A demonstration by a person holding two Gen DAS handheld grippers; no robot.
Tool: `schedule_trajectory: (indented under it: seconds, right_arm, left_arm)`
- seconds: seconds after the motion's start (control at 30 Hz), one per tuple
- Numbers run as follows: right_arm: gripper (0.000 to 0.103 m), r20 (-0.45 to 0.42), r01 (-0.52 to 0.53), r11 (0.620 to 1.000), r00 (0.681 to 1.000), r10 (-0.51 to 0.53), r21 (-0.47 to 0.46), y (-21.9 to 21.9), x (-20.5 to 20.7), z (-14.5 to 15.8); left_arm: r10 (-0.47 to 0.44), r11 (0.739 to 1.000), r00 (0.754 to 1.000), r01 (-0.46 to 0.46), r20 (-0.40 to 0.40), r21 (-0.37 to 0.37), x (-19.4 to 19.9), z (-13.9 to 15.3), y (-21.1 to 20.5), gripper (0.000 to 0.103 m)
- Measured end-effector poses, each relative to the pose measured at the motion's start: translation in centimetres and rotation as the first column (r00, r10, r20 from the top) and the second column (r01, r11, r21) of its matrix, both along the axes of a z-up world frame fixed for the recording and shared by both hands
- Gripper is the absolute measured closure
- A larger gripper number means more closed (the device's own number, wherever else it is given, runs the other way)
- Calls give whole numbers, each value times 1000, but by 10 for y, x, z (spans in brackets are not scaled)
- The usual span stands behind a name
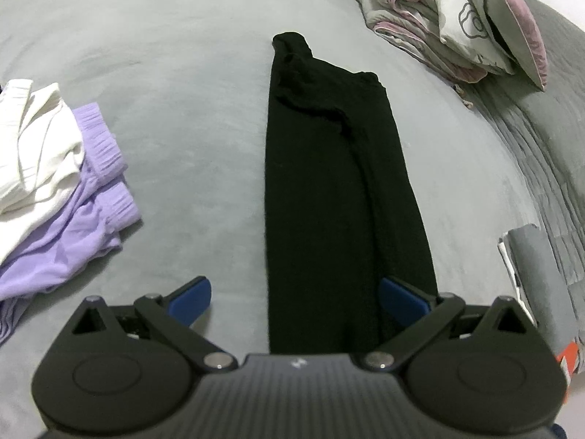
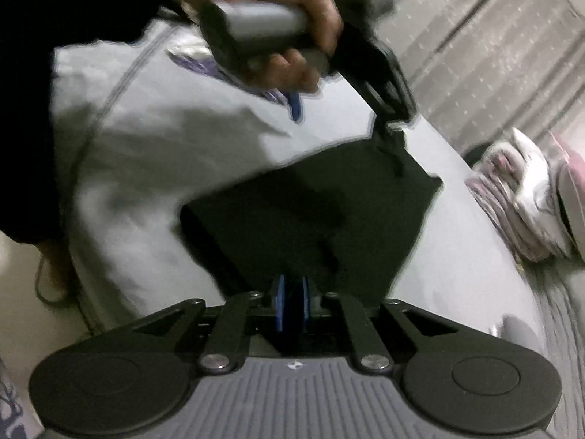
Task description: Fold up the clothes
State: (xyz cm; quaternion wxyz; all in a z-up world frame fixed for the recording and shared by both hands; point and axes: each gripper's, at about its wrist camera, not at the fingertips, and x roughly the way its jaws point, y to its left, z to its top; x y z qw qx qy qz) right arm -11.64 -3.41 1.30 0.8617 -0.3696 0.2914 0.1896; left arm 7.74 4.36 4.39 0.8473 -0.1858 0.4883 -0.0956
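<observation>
Now your left gripper point(image 1: 294, 298) hangs with its jaws wide apart at the bottom of the left wrist view, straddling the near end of the black garment point(image 1: 329, 168), which lies as a long strip up the centre of the grey bed point(image 1: 164, 55). Your right gripper point(image 2: 291, 301) has its blue pads point(image 2: 280, 303) nearly together; dark cloth seems pinched between them, though blur hides it. Likely that grip is there to carry an end over. White top point(image 1: 33, 146) and purple shorts point(image 1: 84, 212) sit stacked at left, clear of the fold.
</observation>
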Motion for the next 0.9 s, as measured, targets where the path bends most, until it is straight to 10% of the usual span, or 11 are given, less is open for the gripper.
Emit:
schedule_trajectory:
  seconds: [0.3, 0.63, 0.9]
  right_arm:
    - [91, -124, 18, 938, 992, 27, 347, -28, -2, 38]
    - [89, -178, 131, 964, 980, -90, 232, -22, 30, 2]
    - [99, -165, 136, 818, 985, -51, 559, -61, 21, 50]
  left_arm:
    - [-19, 1000, 1000, 19, 1, 10, -1, -1, -5, 1]
    - [-27, 1000, 1000, 27, 1, 14, -3, -1, -5, 1]
    - [-10, 1000, 1000, 10, -4, 4, -2, 0, -4, 1]
